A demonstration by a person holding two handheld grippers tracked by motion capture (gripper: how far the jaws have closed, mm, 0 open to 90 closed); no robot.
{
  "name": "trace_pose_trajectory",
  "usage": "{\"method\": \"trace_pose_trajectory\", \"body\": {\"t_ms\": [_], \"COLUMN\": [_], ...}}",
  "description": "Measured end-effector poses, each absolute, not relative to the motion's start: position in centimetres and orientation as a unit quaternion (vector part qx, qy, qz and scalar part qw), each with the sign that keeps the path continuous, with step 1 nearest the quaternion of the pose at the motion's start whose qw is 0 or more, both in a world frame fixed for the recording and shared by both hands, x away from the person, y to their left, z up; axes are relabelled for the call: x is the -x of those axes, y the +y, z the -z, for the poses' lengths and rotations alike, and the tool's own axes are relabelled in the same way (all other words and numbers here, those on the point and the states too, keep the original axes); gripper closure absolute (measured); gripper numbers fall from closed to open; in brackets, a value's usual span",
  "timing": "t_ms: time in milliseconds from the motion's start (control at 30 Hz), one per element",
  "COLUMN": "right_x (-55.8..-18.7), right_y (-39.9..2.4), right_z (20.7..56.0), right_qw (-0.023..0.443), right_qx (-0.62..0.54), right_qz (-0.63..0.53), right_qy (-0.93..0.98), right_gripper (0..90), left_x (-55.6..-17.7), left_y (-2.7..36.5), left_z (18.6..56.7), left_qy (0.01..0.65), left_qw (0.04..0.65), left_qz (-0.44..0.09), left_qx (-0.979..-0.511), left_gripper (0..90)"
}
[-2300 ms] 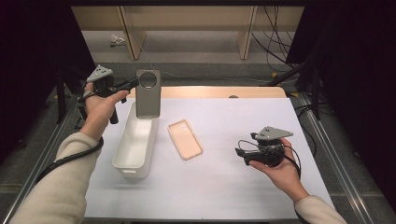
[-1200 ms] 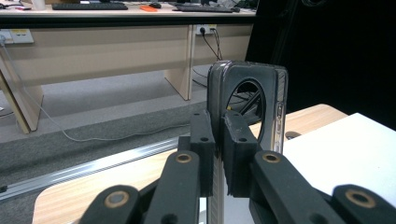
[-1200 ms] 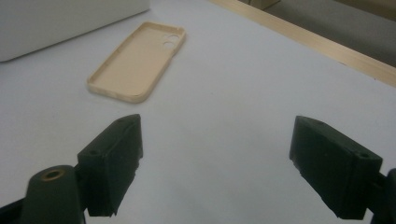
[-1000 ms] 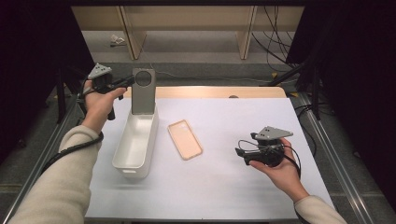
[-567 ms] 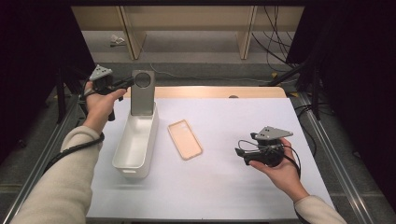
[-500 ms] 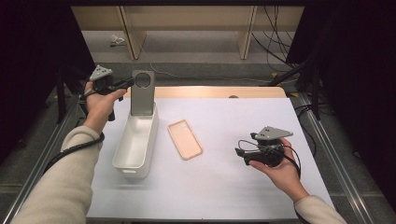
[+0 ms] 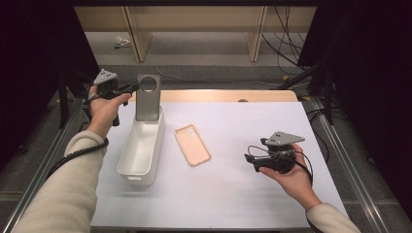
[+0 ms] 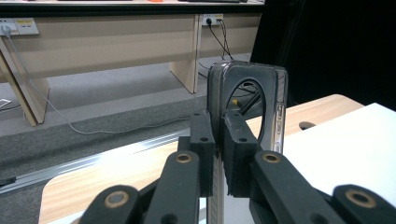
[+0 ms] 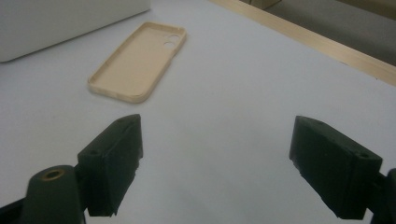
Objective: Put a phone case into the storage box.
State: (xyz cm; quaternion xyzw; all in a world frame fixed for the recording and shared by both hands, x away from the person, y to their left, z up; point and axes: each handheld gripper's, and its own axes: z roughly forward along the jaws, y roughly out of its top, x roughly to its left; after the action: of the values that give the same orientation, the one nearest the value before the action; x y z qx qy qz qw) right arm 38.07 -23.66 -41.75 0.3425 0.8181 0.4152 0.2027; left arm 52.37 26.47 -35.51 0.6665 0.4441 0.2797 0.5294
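Left hand-held gripper (image 7: 130, 88) is clenched on the top edge of a dark grey, translucent phone case with a round camera cutout (image 7: 147, 98), holding it upright at the far end of the white rectangular plastic bin (image 7: 141, 151). In the left gripper view the two black jaws pinch the case (image 8: 247, 107) just beside the round cutout. Vs 2.3 s ago, the case has shifted a bit left and toward the far end of the bin, and the left hand (image 7: 104, 108) sits slightly further back; over the last half sec, hardly any change. Case's lower end hangs over or just inside the bin's far end; can't tell if it touches the bin wall.

Right hand-held gripper (image 7: 254, 158) is released, jaws spread wide w/ nothing between them, held just above the white worktop (image 7: 233, 194) at the right. Same spot as 2.3 s ago. Peach-coloured phone case (image 7: 192, 144) lies flat, open side up, on the worktop between bin and right gripper, apart from both, unmoved.
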Motion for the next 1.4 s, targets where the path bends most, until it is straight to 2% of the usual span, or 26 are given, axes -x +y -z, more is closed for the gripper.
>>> {"method": "trace_pose_trajectory", "body": {"t_ms": [1400], "right_x": [-38.1], "right_y": [-23.6], "right_z": [41.7], "right_qw": [0.203], "right_qx": [-0.342], "right_qz": [-0.416], "right_qy": [0.818], "right_gripper": [18.3], "left_x": [-53.6], "left_y": [26.5], "left_z": [38.0], "left_qy": [0.458], "left_qw": [0.509], "left_qz": [-0.269], "left_qx": [-0.677], "left_gripper": [83.2]}}
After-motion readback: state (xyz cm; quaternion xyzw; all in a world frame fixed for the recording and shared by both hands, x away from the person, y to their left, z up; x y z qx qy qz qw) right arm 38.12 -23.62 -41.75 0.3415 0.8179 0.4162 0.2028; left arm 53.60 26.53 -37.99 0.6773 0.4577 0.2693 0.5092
